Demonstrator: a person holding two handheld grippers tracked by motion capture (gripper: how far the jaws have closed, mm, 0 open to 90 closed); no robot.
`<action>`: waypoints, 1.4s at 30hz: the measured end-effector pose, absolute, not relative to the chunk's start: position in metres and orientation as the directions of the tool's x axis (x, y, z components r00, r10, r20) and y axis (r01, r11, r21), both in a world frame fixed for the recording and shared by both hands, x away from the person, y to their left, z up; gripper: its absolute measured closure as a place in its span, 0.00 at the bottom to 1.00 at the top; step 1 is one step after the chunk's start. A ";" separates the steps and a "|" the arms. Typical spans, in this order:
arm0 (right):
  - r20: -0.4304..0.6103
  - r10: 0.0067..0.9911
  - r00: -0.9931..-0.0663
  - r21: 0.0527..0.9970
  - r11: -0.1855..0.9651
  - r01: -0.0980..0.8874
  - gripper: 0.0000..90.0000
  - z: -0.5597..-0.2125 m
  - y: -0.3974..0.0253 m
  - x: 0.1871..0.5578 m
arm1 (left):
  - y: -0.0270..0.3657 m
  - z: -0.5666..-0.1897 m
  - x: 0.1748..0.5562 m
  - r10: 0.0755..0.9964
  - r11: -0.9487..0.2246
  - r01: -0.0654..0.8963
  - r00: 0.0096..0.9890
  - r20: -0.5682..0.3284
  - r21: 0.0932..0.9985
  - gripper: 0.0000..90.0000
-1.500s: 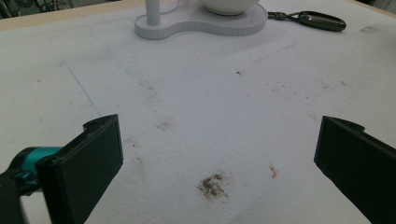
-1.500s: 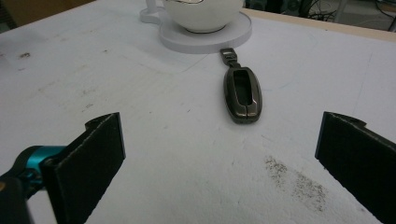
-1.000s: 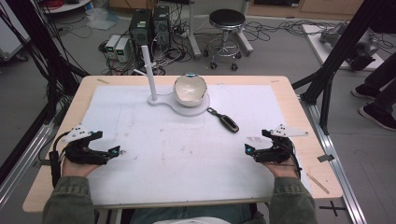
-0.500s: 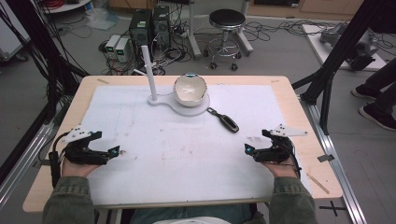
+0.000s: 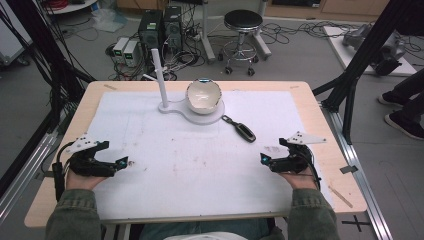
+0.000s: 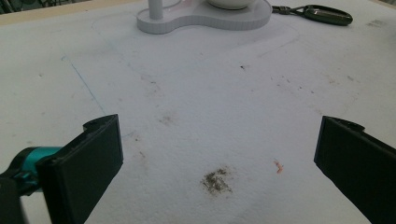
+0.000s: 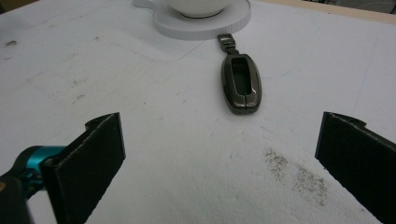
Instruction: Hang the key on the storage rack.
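The key fob (image 5: pixel 243 130) lay flat on the white mat (image 5: pixel 200 160), just beside the right edge of the white stand base (image 5: pixel 197 111), with its ring end toward that base. In the right gripper view the key fob (image 7: pixel 241 84) sat ahead of the jaws, nearer the right one, and well apart from both. The right gripper (image 5: pixel 266 159) rested low over the mat at the near right, jaws spread wide and gripping nothing. The left gripper (image 5: pixel 120 162) rested at the near left, jaws likewise spread wide and empty. A white bowl (image 5: pixel 203 95) stood on the base beside an upright white post (image 5: pixel 160 77).
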State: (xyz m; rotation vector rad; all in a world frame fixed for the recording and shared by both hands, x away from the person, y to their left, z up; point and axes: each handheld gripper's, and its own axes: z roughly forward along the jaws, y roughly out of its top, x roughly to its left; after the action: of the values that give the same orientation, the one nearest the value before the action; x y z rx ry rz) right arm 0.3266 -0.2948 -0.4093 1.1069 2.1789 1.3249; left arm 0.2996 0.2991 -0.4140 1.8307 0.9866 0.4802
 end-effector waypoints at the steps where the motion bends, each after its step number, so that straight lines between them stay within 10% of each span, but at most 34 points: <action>1: 0.088 0.773 -0.629 0.866 0.253 0.432 0.00 -0.408 -0.294 0.328 | 0.299 -0.414 0.300 0.797 -0.208 0.418 0.596 -0.094 0.884 0.02; 42: 0.070 0.697 -0.713 0.771 0.416 0.482 0.00 -0.361 -0.239 0.408 | 0.297 -0.417 0.302 0.793 -0.222 0.429 0.601 -0.093 0.875 0.02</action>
State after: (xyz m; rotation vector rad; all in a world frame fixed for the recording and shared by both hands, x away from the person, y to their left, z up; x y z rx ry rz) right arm 0.4081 -0.2392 -0.3612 1.0297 2.4115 1.1827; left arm 0.3018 0.2969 -0.4168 1.8530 0.9859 0.4678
